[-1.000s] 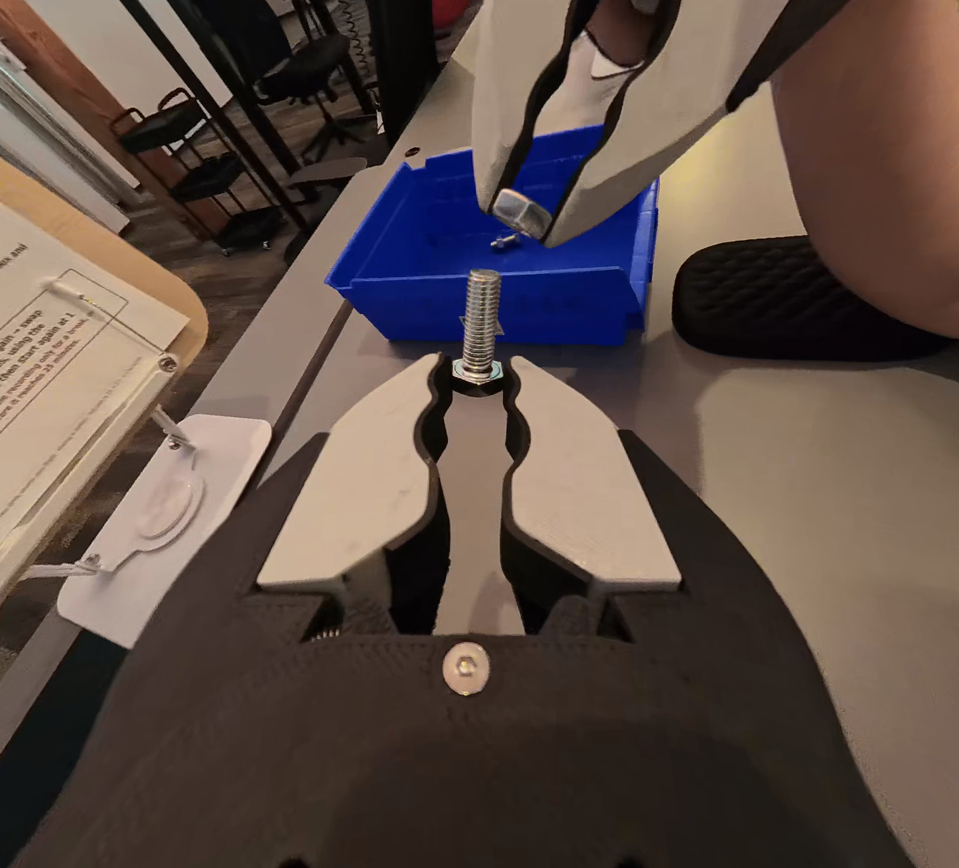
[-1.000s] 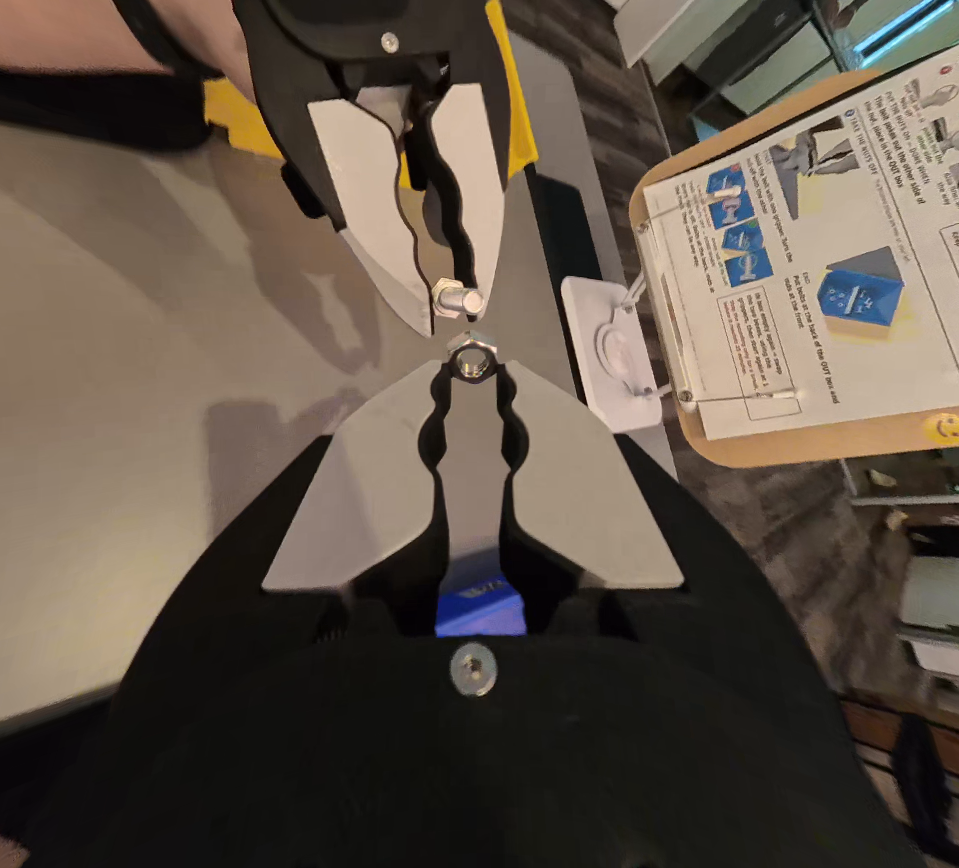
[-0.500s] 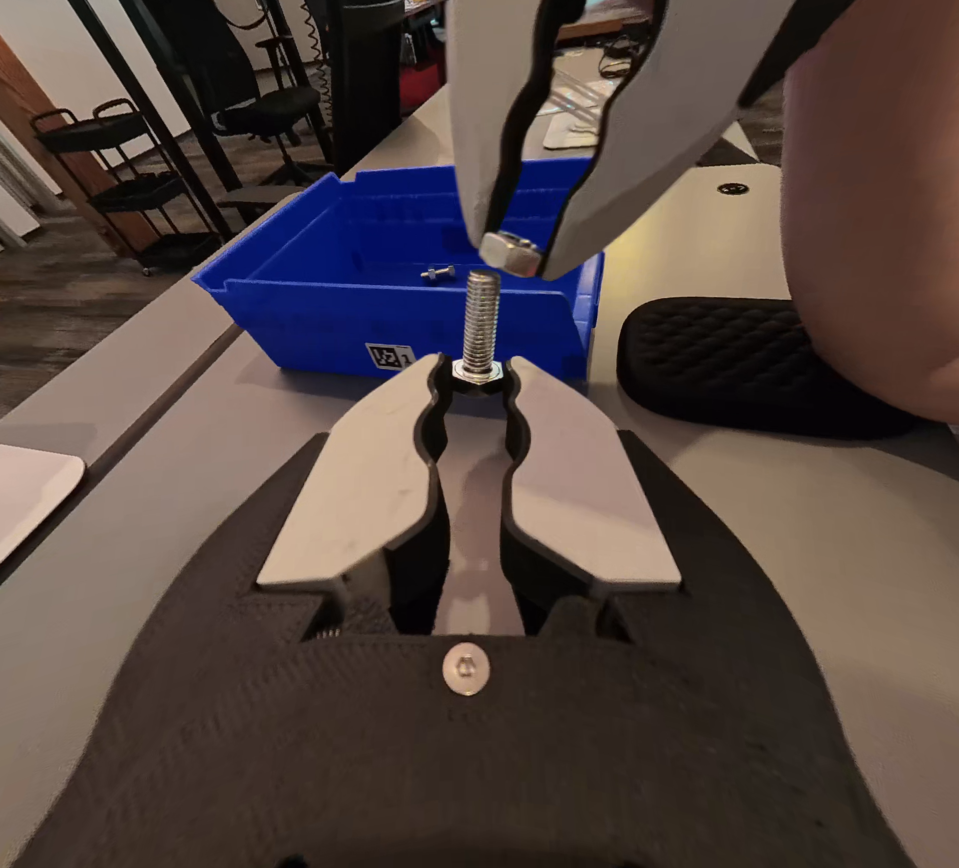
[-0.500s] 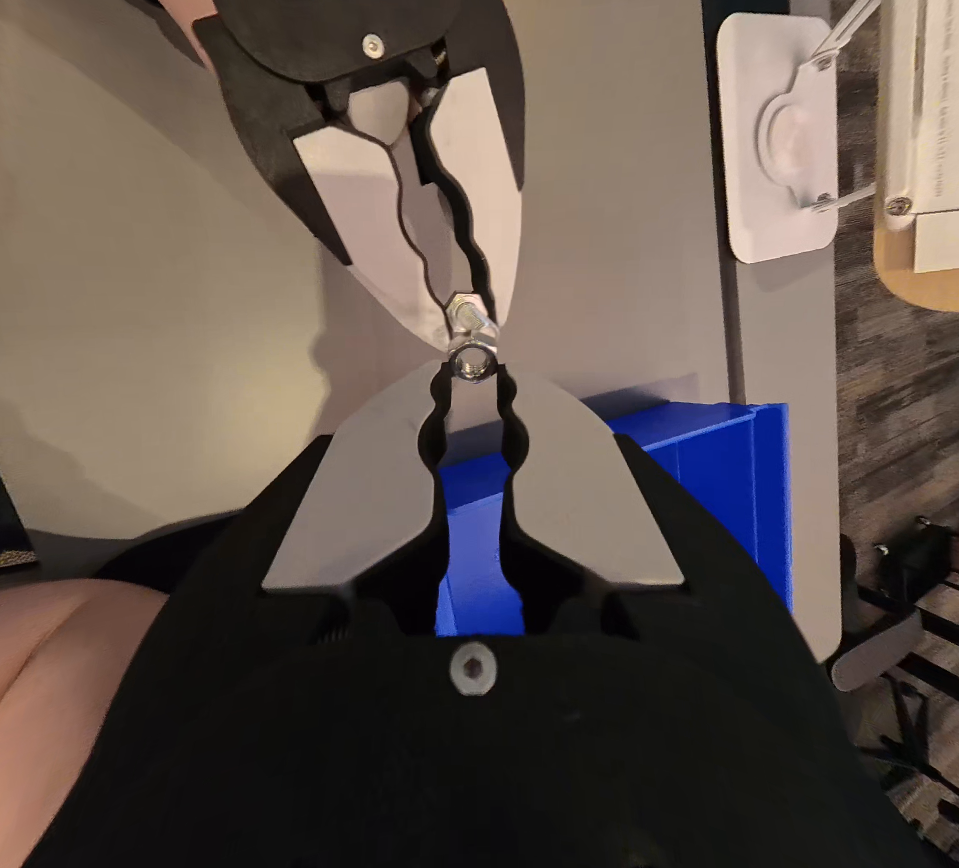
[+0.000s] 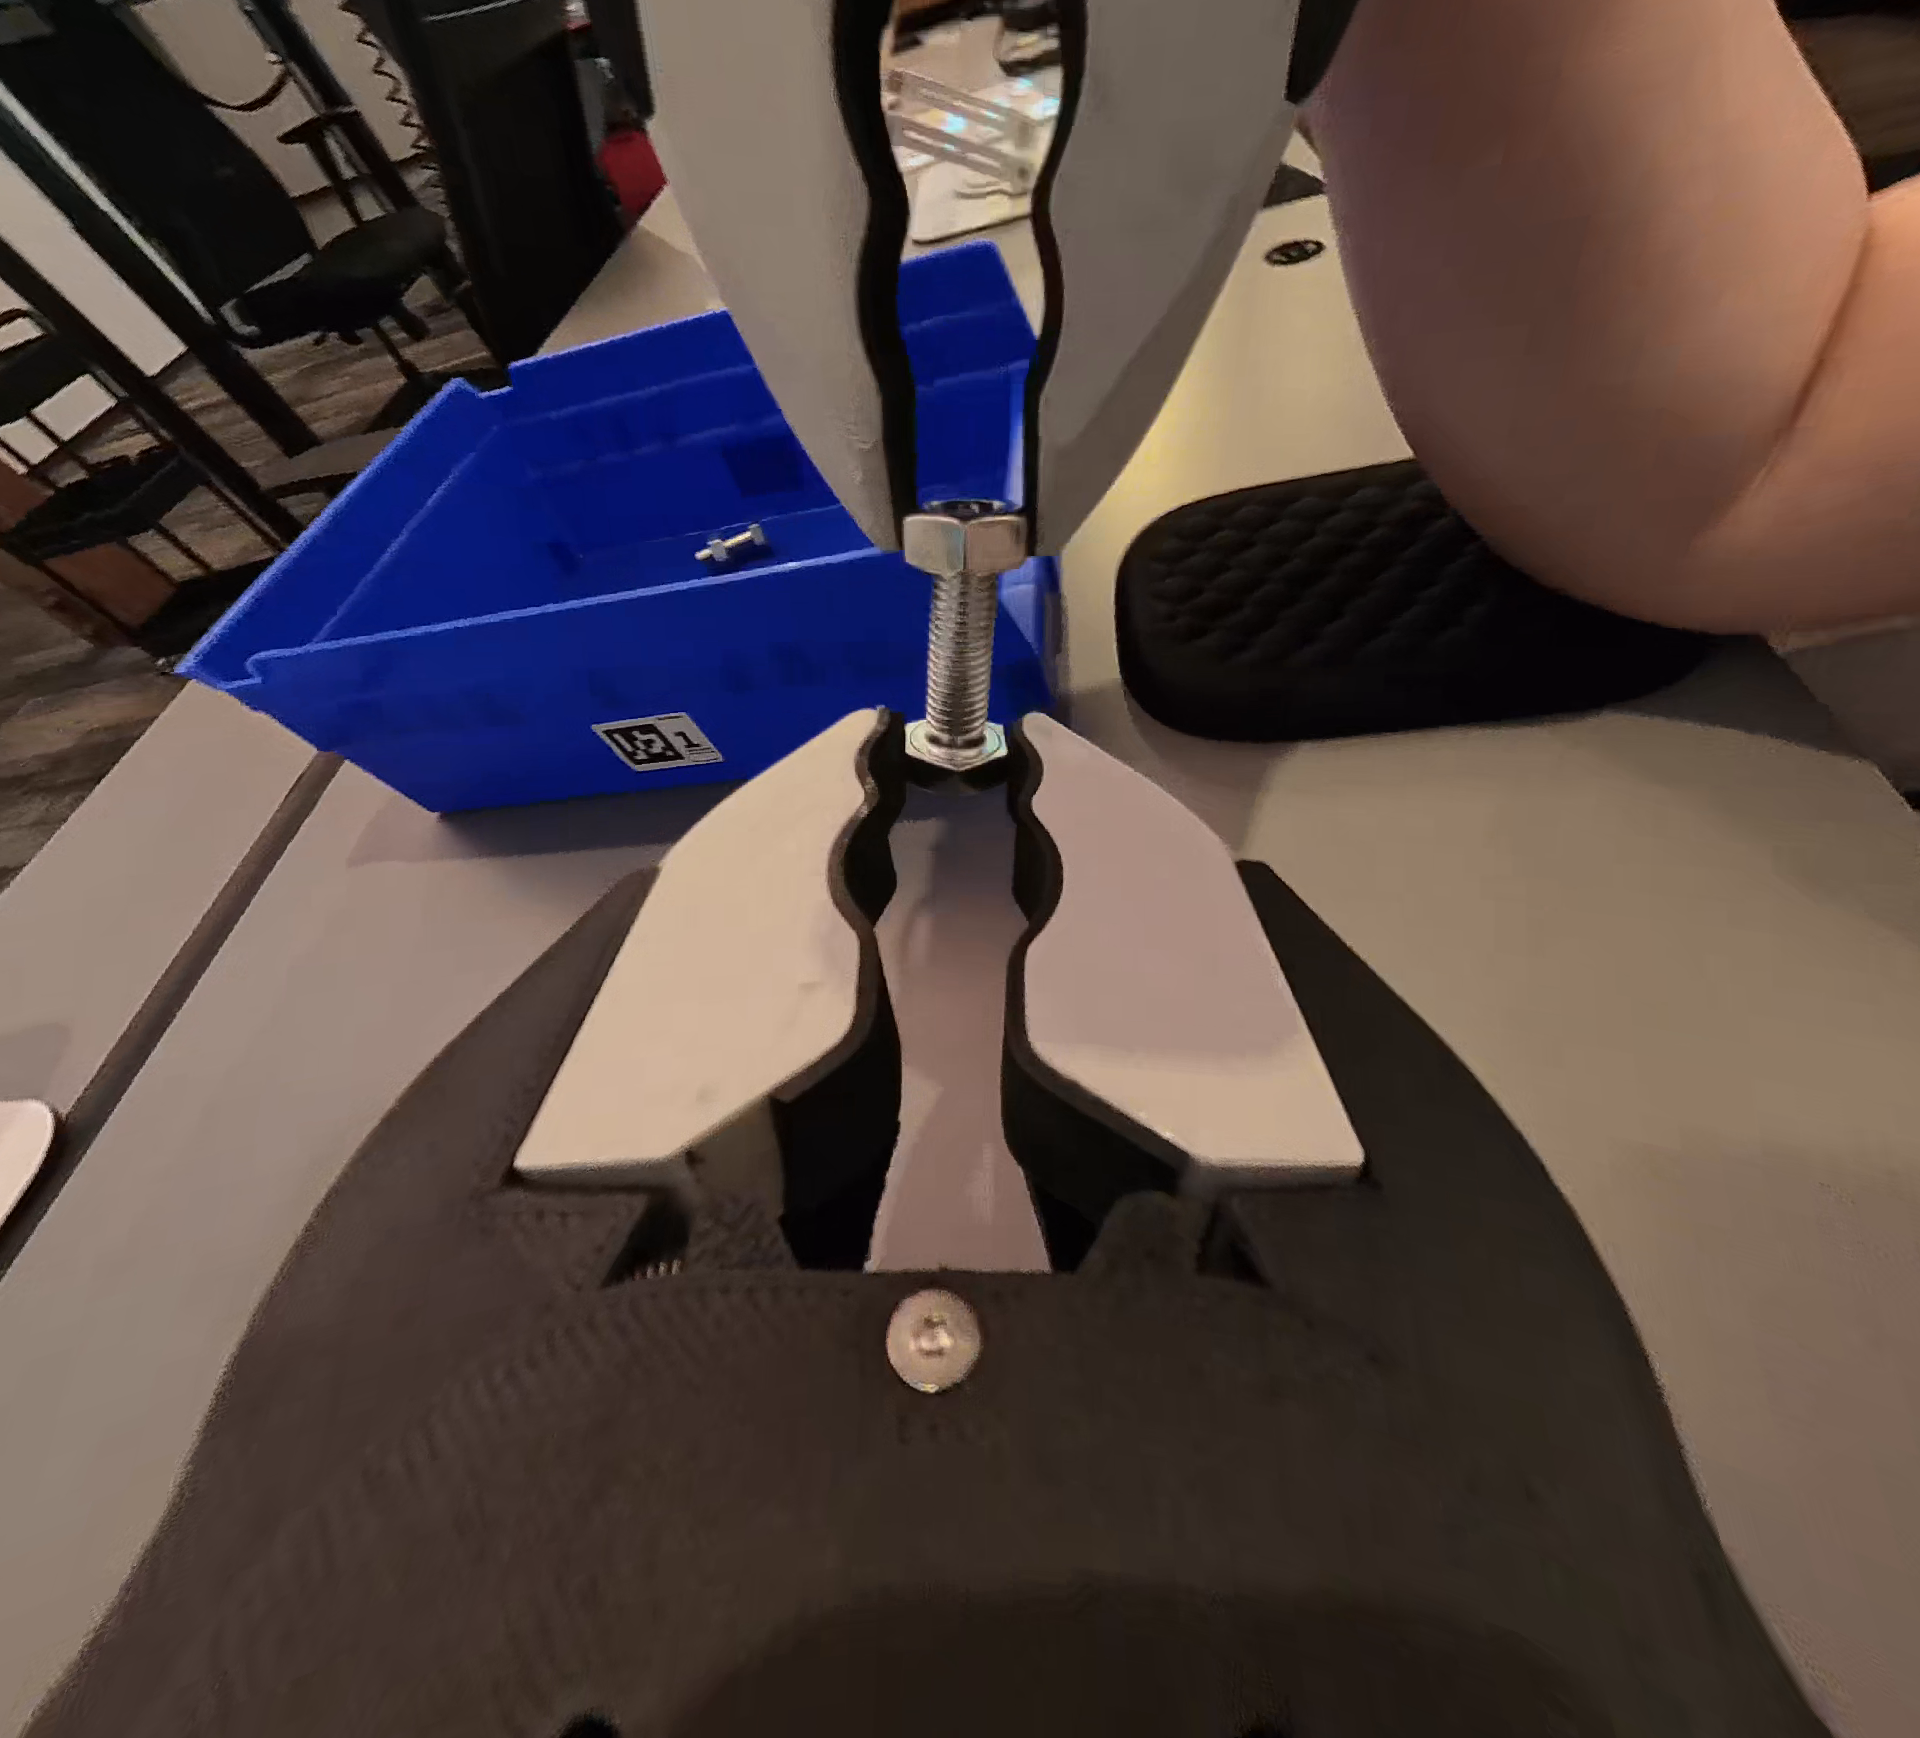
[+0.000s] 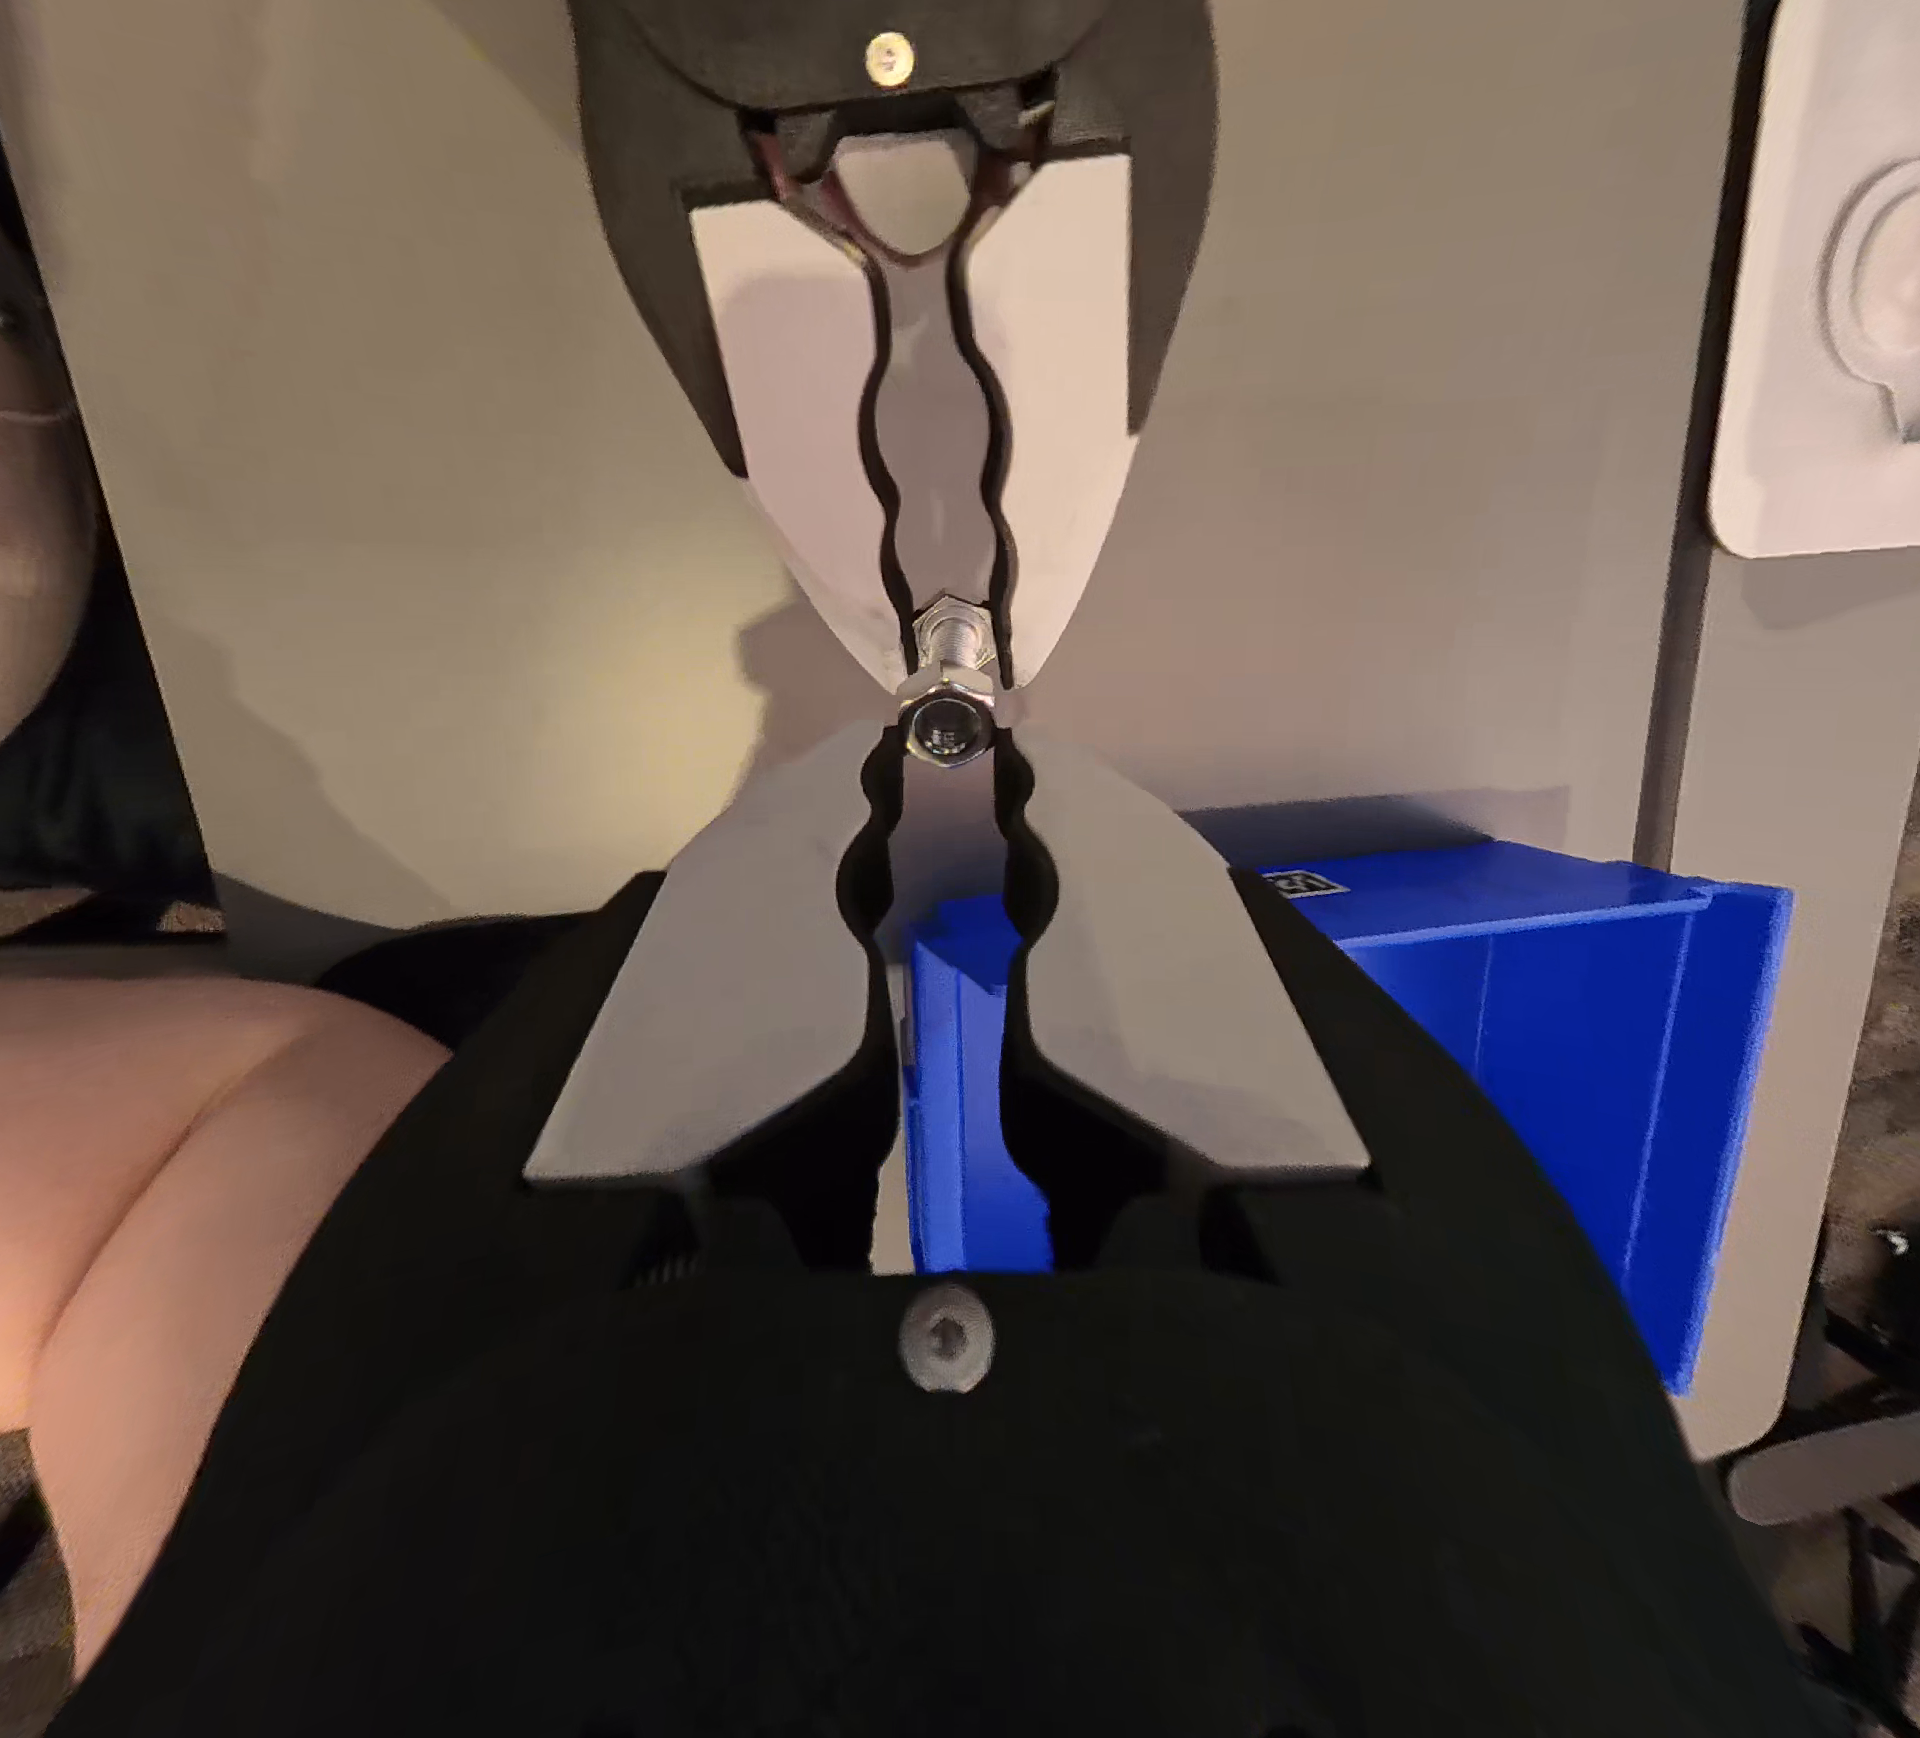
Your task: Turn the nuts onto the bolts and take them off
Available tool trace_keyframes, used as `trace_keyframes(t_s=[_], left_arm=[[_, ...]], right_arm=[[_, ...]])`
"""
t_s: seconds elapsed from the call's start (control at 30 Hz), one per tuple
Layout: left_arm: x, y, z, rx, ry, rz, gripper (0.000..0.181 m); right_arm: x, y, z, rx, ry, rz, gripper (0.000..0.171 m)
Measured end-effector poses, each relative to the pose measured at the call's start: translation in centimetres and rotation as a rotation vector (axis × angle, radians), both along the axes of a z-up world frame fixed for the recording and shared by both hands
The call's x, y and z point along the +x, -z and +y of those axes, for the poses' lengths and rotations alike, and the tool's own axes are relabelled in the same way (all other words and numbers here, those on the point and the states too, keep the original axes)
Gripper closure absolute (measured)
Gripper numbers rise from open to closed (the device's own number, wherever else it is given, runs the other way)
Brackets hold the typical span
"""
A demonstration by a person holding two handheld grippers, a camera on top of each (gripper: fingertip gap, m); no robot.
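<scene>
Holding the bolt (image 5: 961,649) by its head, my left gripper (image 5: 951,748) is clenched on it so that the threaded shaft stands upright and free above the grey table (image 5: 1558,909). I keep it like this because the thread must be open from the top. My right gripper (image 6: 948,732) comes from above, pointing down, and it is closed on the nut (image 5: 964,540). The nut sits on the tip of the bolt, and its hole looks in line with the shaft. I judge that the turning has hardly started, because almost all the thread is bare under the nut. Behind stands the blue bin (image 5: 499,691), where another bolt (image 5: 730,545) lies. My forearm rests on a black pad (image 5: 1382,597), probably for steadiness.
</scene>
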State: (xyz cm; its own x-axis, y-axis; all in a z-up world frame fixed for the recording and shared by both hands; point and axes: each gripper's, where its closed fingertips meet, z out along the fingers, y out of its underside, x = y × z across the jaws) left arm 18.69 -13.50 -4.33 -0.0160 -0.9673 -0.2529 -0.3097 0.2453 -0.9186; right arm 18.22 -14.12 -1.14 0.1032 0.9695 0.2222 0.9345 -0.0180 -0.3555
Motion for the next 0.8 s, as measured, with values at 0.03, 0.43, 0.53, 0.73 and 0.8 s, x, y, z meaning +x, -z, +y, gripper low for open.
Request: trace_keyframes(t_s=[0.03, 0.43, 0.53, 0.73, 0.8], left_arm=[[-0.1, 0.2, -0.2, 0.013, 0.017, 0.015, 0.163], [-0.8, -0.5, 1.8, 0.072, -0.105, 0.037, 0.163], [-1.3, -1.0, 3.1, 0.117, -0.183, 0.035, 0.163], [-2.4, -1.5, 5.0, 0.296, -0.308, 0.098, 0.163], [-2.5, -1.4, 5.2, 0.319, -0.315, 0.124, 0.163]], right_arm=[[0.0, 0.2, -0.3, 0.003, -0.014, -0.017, 0.153], [-0.6, -0.3, 1.4, -0.092, 0.186, 0.087, 0.153], [-1.0, -0.6, 2.4, -0.115, 0.239, 0.145, 0.153], [-2.0, -0.6, 3.5, -0.24, 0.287, 0.262, 0.153], [-2.2, -0.5, 3.5, -0.267, 0.267, 0.278, 0.153]])
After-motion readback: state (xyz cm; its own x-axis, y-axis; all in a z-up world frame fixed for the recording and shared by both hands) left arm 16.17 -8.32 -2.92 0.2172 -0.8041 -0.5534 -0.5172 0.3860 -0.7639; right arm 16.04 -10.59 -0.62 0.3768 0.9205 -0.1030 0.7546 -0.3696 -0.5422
